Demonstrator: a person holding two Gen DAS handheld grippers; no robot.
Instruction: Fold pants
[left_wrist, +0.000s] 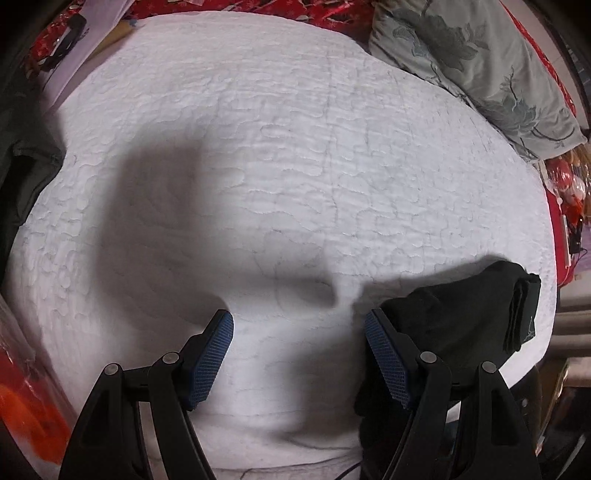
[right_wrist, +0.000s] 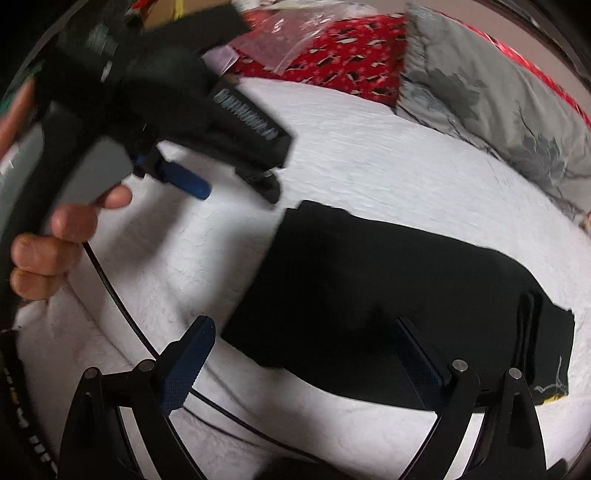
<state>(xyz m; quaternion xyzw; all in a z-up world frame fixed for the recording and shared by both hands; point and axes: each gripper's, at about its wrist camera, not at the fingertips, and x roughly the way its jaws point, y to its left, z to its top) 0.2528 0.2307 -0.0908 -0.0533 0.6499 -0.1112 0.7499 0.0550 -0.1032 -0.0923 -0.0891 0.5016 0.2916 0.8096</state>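
My left gripper (left_wrist: 299, 354) hangs with its jaws apart and nothing between them, over the white quilt (left_wrist: 280, 155). The black pants (right_wrist: 388, 295) lie folded into a compact bundle on the quilt's near right part. My right gripper (right_wrist: 306, 354) is spread wide above them, empty, its pads clear of the cloth, while my left hand (right_wrist: 55, 240) holds the other tool to the far left.
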